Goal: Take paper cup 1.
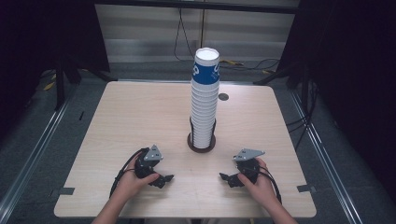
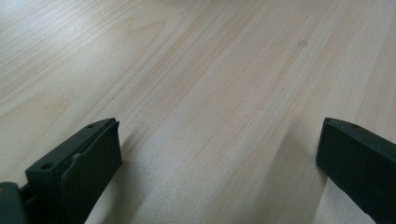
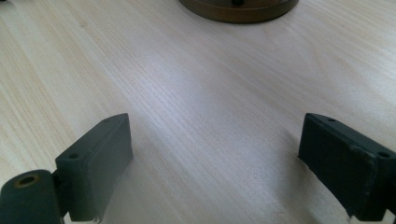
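High view first: we see a pale wooden table (image 1: 140,116) on a grey floor, with dark curtains at both sides and cables trailing at the far wall. At its near edge our hands rest low, the left gripper (image 1: 164,179) and right gripper (image 1: 225,178) pointing inward at each other, both with jaws spread wide over bare wood and nothing between them. Beyond them, at the table's middle, a tall stack of paper cups (image 1: 204,107) stands upright in a round dark base (image 1: 201,145), well apart from both grippers.
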Tool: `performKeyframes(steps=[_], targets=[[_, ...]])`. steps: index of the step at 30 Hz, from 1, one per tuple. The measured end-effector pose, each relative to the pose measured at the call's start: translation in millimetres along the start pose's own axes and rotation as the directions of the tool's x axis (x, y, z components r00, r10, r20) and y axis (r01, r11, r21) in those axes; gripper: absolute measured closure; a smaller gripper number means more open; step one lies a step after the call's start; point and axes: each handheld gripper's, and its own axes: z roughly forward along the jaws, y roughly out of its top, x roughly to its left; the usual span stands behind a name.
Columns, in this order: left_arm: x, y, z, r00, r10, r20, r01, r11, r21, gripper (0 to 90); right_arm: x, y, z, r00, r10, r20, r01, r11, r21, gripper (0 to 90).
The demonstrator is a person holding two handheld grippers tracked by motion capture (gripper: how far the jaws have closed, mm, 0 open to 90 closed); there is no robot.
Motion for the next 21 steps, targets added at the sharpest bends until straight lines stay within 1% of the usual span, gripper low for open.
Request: performKeyframes(steps=[8, 9, 10, 13, 14, 15, 16, 17, 18, 19, 20, 21], targets=[[0.0, 0.0, 0.0, 1.0000, 0.000, 0.000, 0.000, 1.0000, 0.000, 0.0, 2.0, -0.1, -0.3, 0.9998, 0.012, 0.017, -0.012, 0.9999, 0.000, 8.9], [-0.1, -0.1, -0.2, 1.0000, -0.002, 0.000, 0.002, 1.0000, 0.001, 0.0, 2.3, -0.1, -0.2, 0.9997, 0.015, 0.020, -0.015, 0.9999, -0.001, 8.9], [0.1, -0.3, -0.8, 1.0000, 0.006, 0.000, -0.006, 1.0000, 0.006, 0.0, 2.7, -0.1, -0.2, 0.9996, 0.017, 0.022, -0.017, 0.9999, -0.001, 9.1], [0.1, -1.3, -2.3, 1.0000, 0.004, 0.003, -0.004, 1.0000, 0.009, 0.0, 3.8, -0.5, -1.0, 0.9992, 0.030, 0.026, -0.030, 0.9996, 0.001, 10.2], [-0.2, -2.3, -4.4, 0.9999, -0.014, 0.009, 0.014, 0.9998, 0.013, 0.0, 3.9, 0.4, -2.3, 0.9996, 0.018, 0.020, -0.018, 0.9998, 0.009, 12.9], [-0.2, -2.3, -4.4, 0.9999, -0.014, 0.009, 0.014, 0.9998, 0.013, 0.1, 3.9, 0.4, -2.3, 0.9996, 0.018, 0.020, -0.018, 0.9998, 0.009, 12.9], [2.3, -2.9, -8.6, 0.9995, -0.022, 0.022, 0.021, 0.9995, 0.022, 1.0, 5.7, 3.7, -3.4, 0.9995, -0.027, -0.014, 0.027, 0.9992, 0.029, 14.0], [2.3, -2.9, -8.6, 0.9995, -0.022, 0.022, 0.021, 0.9995, 0.022, 3.1, 5.7, 3.7, -3.4, 0.9995, -0.027, -0.014, 0.027, 0.9992, 0.029, 14.0], [4.2, -3.2, -13.0, 0.9993, -0.031, 0.021, 0.031, 0.9990, 0.032, 6.6, 8.0, 7.3, -4.5, 0.9993, -0.025, -0.028, 0.026, 0.9980, 0.058, 14.1], [4.2, -3.2, -13.0, 0.9993, -0.031, 0.021, 0.031, 0.9990, 0.032, 11.4, 8.0, 7.3, -4.5, 0.9993, -0.025, -0.028, 0.026, 0.9980, 0.058, 14.1], [6.2, -1.8, -16.8, 0.9980, -0.061, 0.017, 0.060, 0.9974, 0.038, 16.7, 8.2, 12.5, -6.1, 0.9979, -0.003, -0.065, 0.007, 0.9983, 0.058, 14.1], [6.2, -1.8, -16.8, 0.9980, -0.061, 0.017, 0.060, 0.9974, 0.038, 17.7, 7.4, 16.2, -8.0, 0.9972, -0.006, -0.075, 0.010, 0.9986, 0.053, 14.1]])
